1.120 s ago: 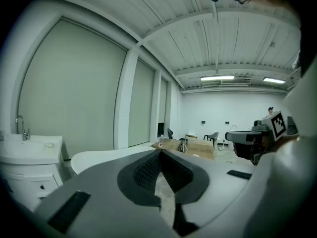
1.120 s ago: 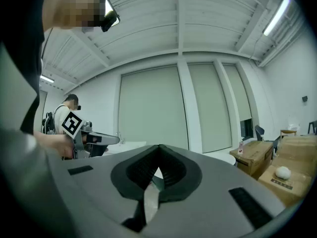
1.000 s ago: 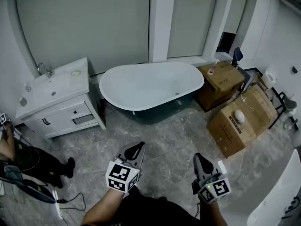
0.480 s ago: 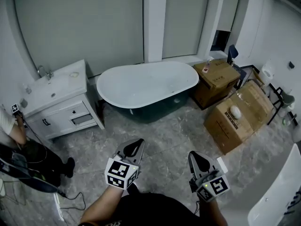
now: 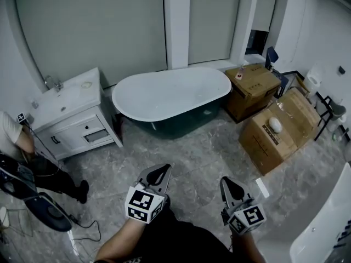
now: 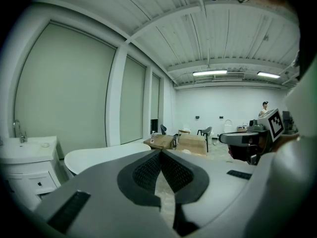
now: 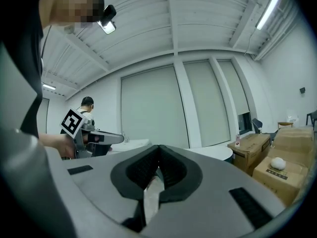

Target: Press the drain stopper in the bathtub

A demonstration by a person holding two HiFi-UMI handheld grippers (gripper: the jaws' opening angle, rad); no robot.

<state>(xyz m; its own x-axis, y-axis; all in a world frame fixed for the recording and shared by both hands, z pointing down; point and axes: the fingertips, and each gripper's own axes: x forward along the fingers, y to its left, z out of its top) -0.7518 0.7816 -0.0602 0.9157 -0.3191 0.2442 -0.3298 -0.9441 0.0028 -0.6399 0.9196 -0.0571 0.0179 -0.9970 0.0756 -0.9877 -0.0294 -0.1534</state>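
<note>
The white oval bathtub (image 5: 170, 95) with a dark outer shell stands against the far wall, well beyond both grippers. Its drain stopper is too small to make out. My left gripper (image 5: 160, 171) hovers over the marble floor, low in the head view, jaws shut with nothing between them. My right gripper (image 5: 228, 182) hangs beside it, likewise shut and holding nothing. In the left gripper view the tub rim (image 6: 106, 154) shows past the closed jaws of the left gripper (image 6: 161, 152). In the right gripper view the jaws of the right gripper (image 7: 159, 148) meet, with the tub (image 7: 215, 152) behind them.
A white vanity with a sink (image 5: 66, 106) stands left of the tub. Two cardboard boxes (image 5: 255, 86) (image 5: 279, 127) sit to its right, near a black rack (image 5: 329, 116). A person (image 5: 19, 147) crouches at far left among cables (image 5: 66, 229). A white fixture (image 5: 323, 229) fills the lower right corner.
The view has shifted a little, with the tub and boxes sliding up in frame. The person at left has come further into view. Both grippers stay shut at the same height.
</note>
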